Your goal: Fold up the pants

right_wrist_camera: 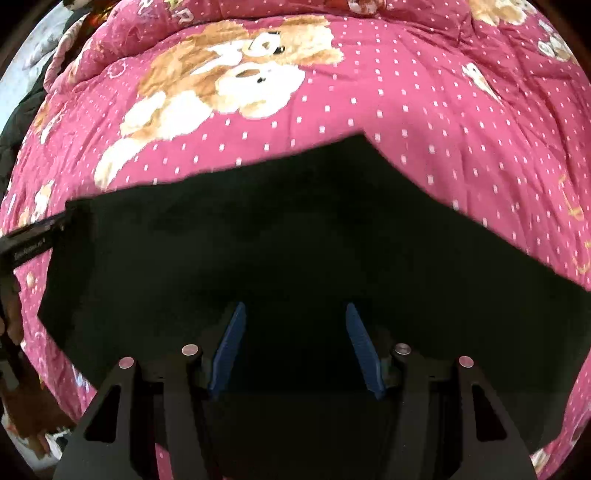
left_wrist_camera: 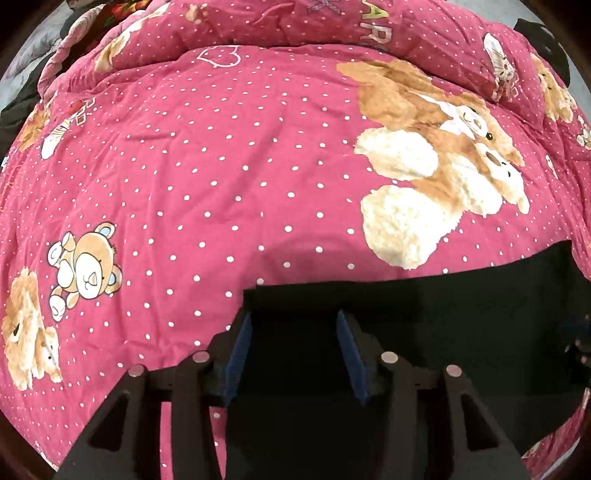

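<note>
Black pants [left_wrist_camera: 443, 325] lie flat on a pink bedspread, filling the lower right of the left wrist view. My left gripper [left_wrist_camera: 294, 317] is open, its blue pads [left_wrist_camera: 240, 354] standing apart above the pants' left end, with nothing between them. In the right wrist view the pants [right_wrist_camera: 258, 240] spread wide across the middle. My right gripper [right_wrist_camera: 295, 310] is open over the dark cloth, blue pads [right_wrist_camera: 364, 350] apart and empty. The left gripper's body [right_wrist_camera: 33, 240] shows at the pants' left edge. Folds in the black cloth are hard to make out.
The pink bedspread [left_wrist_camera: 221, 166] has white dots and teddy bear prints, with a large bear [left_wrist_camera: 436, 162] beyond the pants. A ridge of bunched quilt [left_wrist_camera: 295, 26] runs along the far side. Dark clothing [left_wrist_camera: 18, 103] lies at the far left edge.
</note>
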A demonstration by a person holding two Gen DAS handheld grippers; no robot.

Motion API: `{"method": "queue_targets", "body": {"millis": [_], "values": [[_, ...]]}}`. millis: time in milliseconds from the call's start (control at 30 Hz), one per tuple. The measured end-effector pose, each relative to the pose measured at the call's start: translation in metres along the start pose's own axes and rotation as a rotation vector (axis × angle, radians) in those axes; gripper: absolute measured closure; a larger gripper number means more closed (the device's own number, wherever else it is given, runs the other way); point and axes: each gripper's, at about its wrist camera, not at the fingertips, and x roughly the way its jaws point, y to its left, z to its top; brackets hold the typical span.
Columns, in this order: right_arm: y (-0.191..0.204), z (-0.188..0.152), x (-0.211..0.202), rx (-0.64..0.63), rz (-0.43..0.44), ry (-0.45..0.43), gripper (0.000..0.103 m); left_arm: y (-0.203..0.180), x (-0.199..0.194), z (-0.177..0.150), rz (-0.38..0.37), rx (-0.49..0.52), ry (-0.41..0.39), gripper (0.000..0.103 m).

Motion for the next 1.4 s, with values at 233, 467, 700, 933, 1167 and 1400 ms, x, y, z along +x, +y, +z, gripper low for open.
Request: {"method": "queue_targets", "body": {"millis": [233,467,700,933,1167,1400], "values": [[-0.003,0.007,-0.007,-0.004,-0.019,-0.004,0.046,0.018,-0.004,0.008,-0.016,-0.052,0.004,0.047],[-0.010,-0.033,-0.039,0.039,0.022,-0.009,0.046,0.054,-0.032,-0.010,-0.069,-0.153,-0.025,0.047],[-0.013,-0.070,-0.050,0.082,0.039,0.015,0.046,0.059,-0.042,-0.056,-0.152,-0.156,0.007,0.047],[-0.010,-0.070,-0.051,0.073,0.040,0.027,0.046,0.064,-0.019,-0.058,-0.189,-0.167,0.042,0.046],[-0.001,-0.063,-0.044,0.054,0.042,0.040,0.046,0.062,0.000,-0.053,-0.227,-0.139,0.011,0.035],[0.003,-0.062,-0.040,0.053,0.043,0.052,0.046,0.050,-0.008,-0.055,-0.233,-0.088,0.003,0.066]]}}
